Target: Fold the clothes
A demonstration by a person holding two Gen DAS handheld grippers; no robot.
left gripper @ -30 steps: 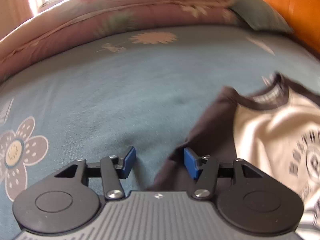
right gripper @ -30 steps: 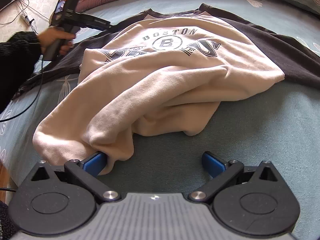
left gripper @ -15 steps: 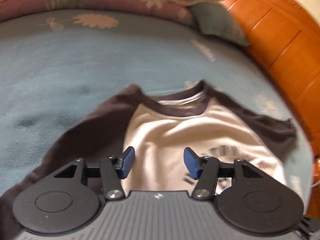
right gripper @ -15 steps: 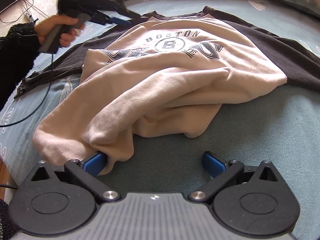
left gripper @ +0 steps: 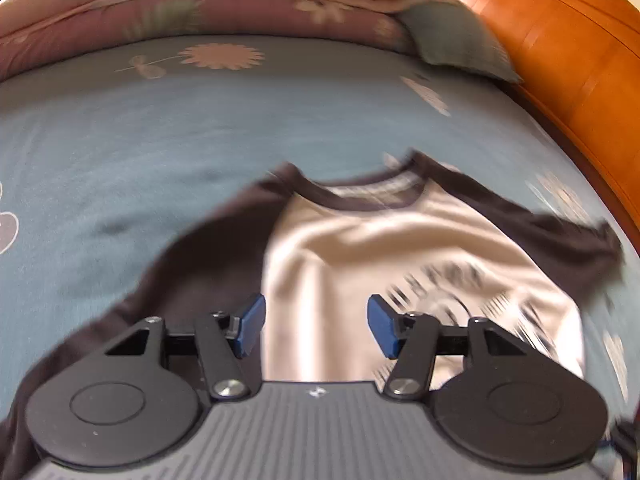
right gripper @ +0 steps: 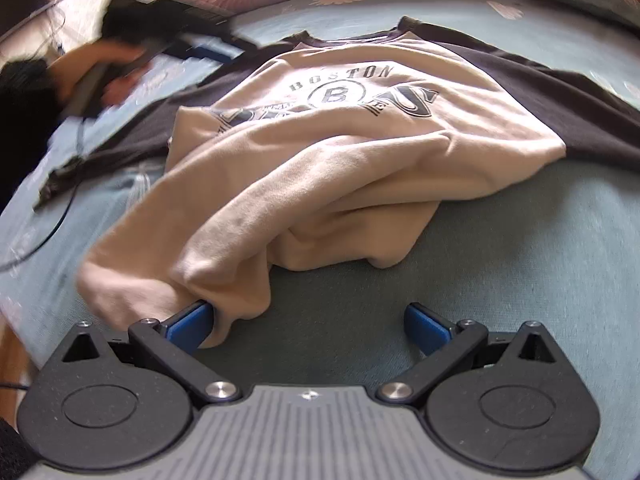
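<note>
Fingers first: on my left gripper (left gripper: 316, 330) the two blue pads stand part-way apart and are opening, with nothing pinched between them; the cream chest of the sweatshirt (left gripper: 360, 248) shows through the gap, below them. That view is smeared with blur, so I cannot tell whether the pads brush the cloth. In the right wrist view I see the same gripper (right gripper: 208, 50) as a dark blurred shape in a hand (right gripper: 108, 68) with a black sleeve (right gripper: 20, 120) behind it, up by the shirt's dark sleeve at the far left.

My right gripper (right gripper: 308, 326) has its fingers (right gripper: 188, 322) spread wide. The left pad is tucked under the bunched cream hem and touches it; the right pad is bare over the bed cover, well clear of the cloth. Nothing is clamped.

The sweatshirt lies on the bed, chest up, cream body with dark sleeves and a dark collar, the word BOSTON and a round B badge printed across it. Its lower half is rumpled and folded up toward the print, the hem heaped just in front of my right gripper. One dark sleeve runs out to the left, the other to the right.

The bed cover (right gripper: 520, 260) is blue-grey with pale flower prints. A pink flowered quilt (left gripper: 200, 12) is piled along the far edge, a grey-green pillow (left gripper: 452, 40) beside it, and an orange wooden headboard (left gripper: 568, 60) curves behind. A thin black cable (right gripper: 56, 220) trails over the bed at the left.
</note>
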